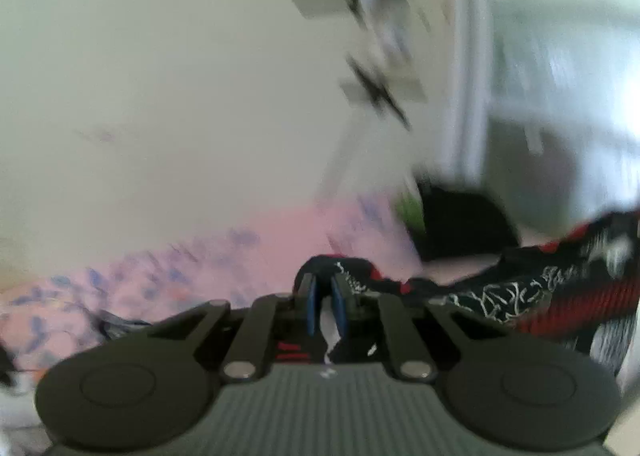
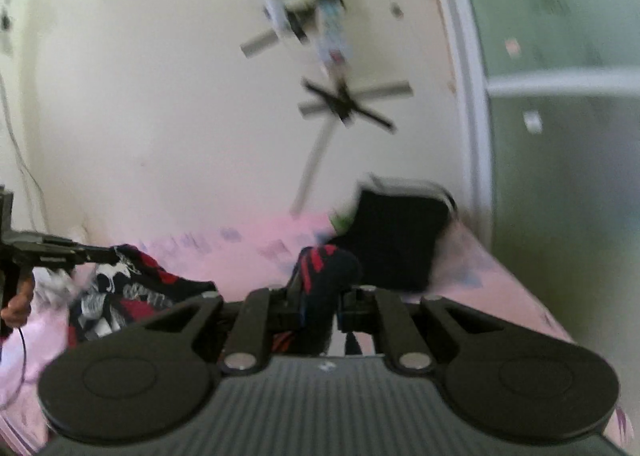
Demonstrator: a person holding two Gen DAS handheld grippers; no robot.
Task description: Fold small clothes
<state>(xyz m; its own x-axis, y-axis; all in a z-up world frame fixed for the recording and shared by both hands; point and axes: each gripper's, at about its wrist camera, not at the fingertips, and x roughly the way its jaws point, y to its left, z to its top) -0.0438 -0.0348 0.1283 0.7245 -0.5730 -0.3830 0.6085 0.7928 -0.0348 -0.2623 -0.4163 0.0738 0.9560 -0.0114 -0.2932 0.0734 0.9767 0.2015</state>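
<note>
Both claws are clamped on the same little garment, a black thing with red stripes and white scribbly print. The left claw has its blue pads nearly together with a bunched corner of the fabric pinched at the tips. The right claw is squeezed tight on another bunched end, which pokes up between its fingers. The cloth hangs stretched between them, just above the pink patterned bed sheet. Further back on the right sits a folded black piece near the wall. Everything's pretty blurry, honestly.
</note>
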